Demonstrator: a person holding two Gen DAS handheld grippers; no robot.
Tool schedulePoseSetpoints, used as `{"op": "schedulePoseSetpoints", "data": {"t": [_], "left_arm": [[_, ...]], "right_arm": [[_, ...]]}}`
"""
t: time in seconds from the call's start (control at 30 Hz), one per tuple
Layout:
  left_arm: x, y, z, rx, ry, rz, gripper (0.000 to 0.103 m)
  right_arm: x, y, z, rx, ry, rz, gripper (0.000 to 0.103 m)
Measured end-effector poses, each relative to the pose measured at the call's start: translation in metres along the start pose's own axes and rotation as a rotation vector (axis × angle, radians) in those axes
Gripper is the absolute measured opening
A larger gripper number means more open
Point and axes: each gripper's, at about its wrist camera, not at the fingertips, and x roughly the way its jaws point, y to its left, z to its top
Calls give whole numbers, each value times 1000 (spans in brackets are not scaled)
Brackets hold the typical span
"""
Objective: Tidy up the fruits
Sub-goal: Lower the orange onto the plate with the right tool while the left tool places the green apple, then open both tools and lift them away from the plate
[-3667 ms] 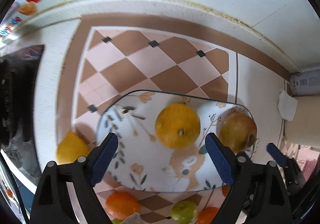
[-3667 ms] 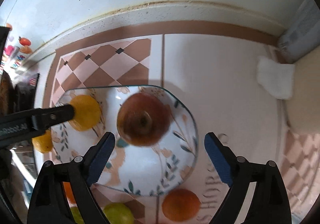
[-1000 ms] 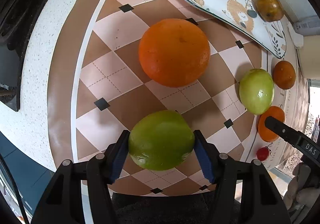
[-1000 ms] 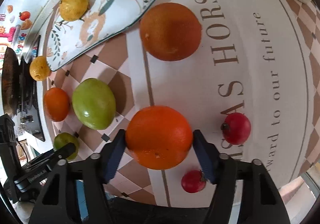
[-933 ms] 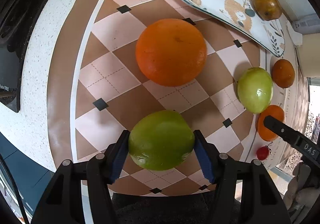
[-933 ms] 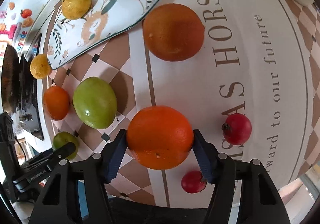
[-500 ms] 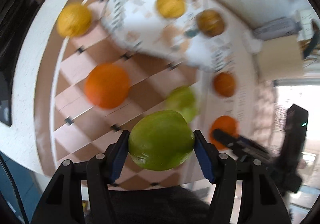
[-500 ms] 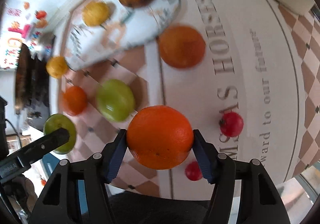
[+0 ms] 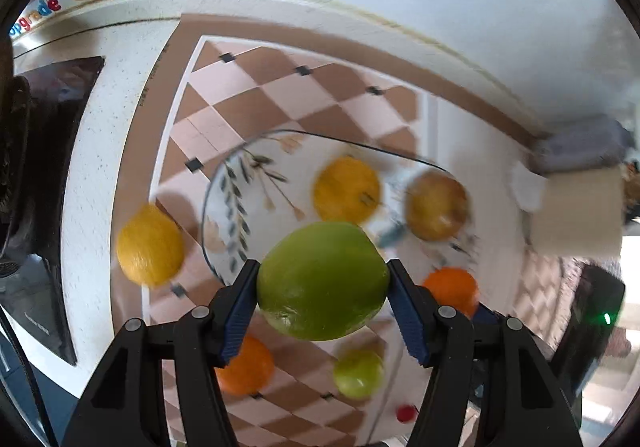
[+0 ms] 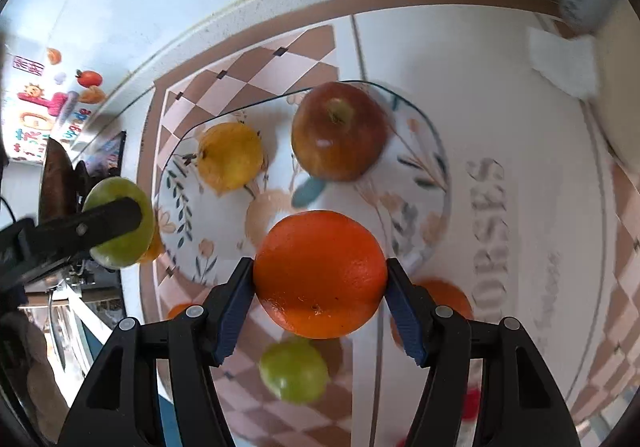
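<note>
Carrying: my left gripper [image 9: 323, 287] clamps green fruit [image 9: 323, 281]; right gripper [image 10: 320, 279] clamps orange [image 10: 320, 274]. I'd lower both gently onto plate [image 10: 434, 175], bare patch at 6 o'clock.

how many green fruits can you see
2: one green fruit clamped in the left gripper, one green fruit lying on the counter near the plate. More may be hidden.

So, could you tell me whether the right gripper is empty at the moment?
No, the right gripper is clamped on an orange, its blue pads pressing both sides of the fruit.
</note>
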Motion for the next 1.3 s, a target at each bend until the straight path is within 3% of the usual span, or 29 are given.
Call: {"op": "schedulePoseSetpoints", "data": {"t": [0.27,0.43,0.7,0.8,0.83,0.9,1.1,1.3], "left_arm": [[48,22,42,-46,57,102,61],[60,34,48,-75,61,107,61],[82,29,50,-38,92,117,61],[80,28,48,-47,76,126,66],[79,25,47,-47,75,129,72],[73,23,46,-40,62,156,86],[46,18,30,-40,-14,157,87],[12,10,-11,4,-105,214,87]], "right_arm": [[33,5,15,-63,48,-24,67],[38,14,12,-126,47,-55,67],[43,22,16,-141,62,-61,67],[48,25,16,-139,83,-73,70],[47,25,16,-137,79,-61,80],[43,26,18,-135,61,-65,88],[17,29,18,-138,13,-94,92],[-17,35,2,-174,-57,-211,93]]}}
